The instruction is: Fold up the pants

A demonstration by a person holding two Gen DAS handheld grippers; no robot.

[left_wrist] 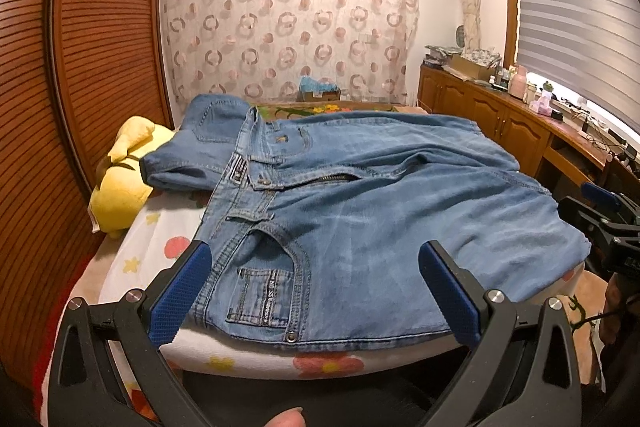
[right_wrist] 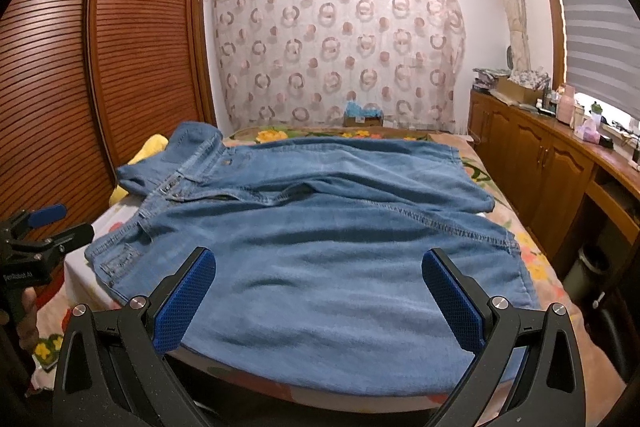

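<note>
Light blue jeans point(left_wrist: 360, 203) lie spread across the bed, waistband to the left, legs running right. The fly is unzipped and the far waist part is flipped up onto a yellow plush. My left gripper point(left_wrist: 316, 279) is open near the front edge, its blue pads either side of the front pocket point(left_wrist: 260, 297), nothing held. In the right wrist view the jeans point(right_wrist: 320, 227) fill the bed, and my right gripper point(right_wrist: 320, 287) hovers open over the near leg. Each gripper shows at the edge of the other's view: right one point(left_wrist: 612, 223), left one point(right_wrist: 44, 227).
A yellow plush point(left_wrist: 120, 183) sits at the bed's left side by a slatted wooden wardrobe point(left_wrist: 80, 67). The bed has a floral sheet point(left_wrist: 160, 251). A wooden cabinet point(right_wrist: 540, 163) with clutter runs along the right wall. A patterned curtain point(right_wrist: 340, 55) hangs behind.
</note>
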